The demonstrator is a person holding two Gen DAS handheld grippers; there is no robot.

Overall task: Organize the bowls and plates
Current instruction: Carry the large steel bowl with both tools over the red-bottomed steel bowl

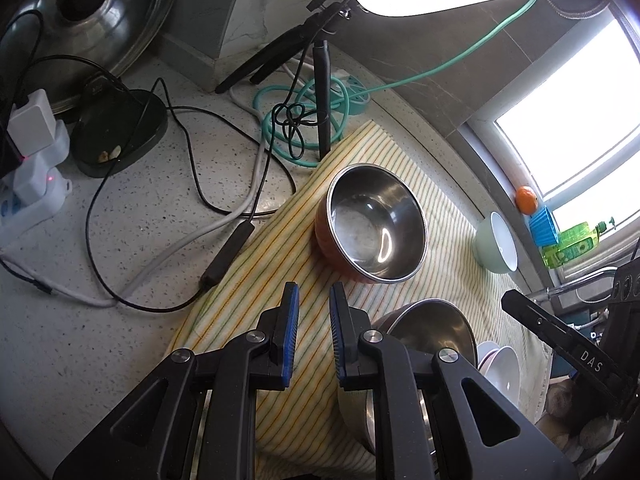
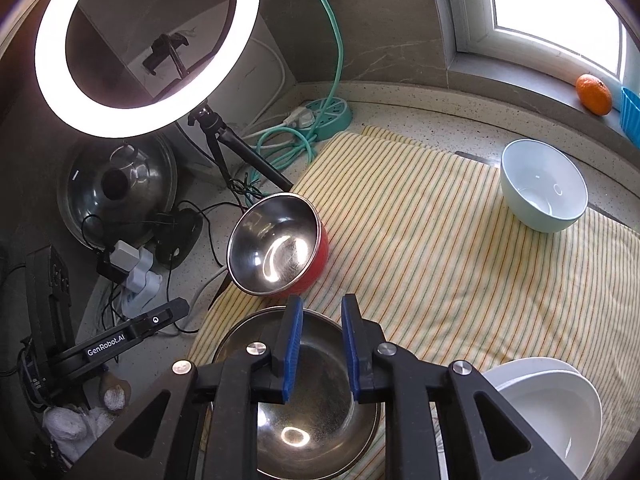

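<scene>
A red bowl (image 1: pixel 376 224) (image 2: pixel 276 240) with a steel inside sits tilted on the left part of a striped cloth (image 1: pixel 280 260) (image 2: pixel 440 260). My left gripper (image 1: pixel 314 292) hovers just short of it over the cloth, its blue pads a narrow gap apart with nothing between them. My right gripper (image 2: pixel 323 304) hangs over a plain steel bowl (image 2: pixel 320 400) (image 1: pixel 432 328), its pads slightly apart and holding nothing. Stacked white bowls (image 2: pixel 552 408) (image 1: pixel 500 368) lie to the right of the steel bowl. A pale green bowl (image 2: pixel 544 184) (image 1: pixel 496 244) stands at the cloth's far right.
A ring light (image 2: pixel 140 48) on a black tripod (image 1: pixel 320 80) stands behind the cloth. Beside it lie a teal power strip (image 2: pixel 328 116) and loose cables. A steel pot lid (image 1: pixel 92 12) and white plug adapters (image 1: pixel 32 148) crowd the counter's left. An orange (image 2: pixel 594 94) rests on the window sill.
</scene>
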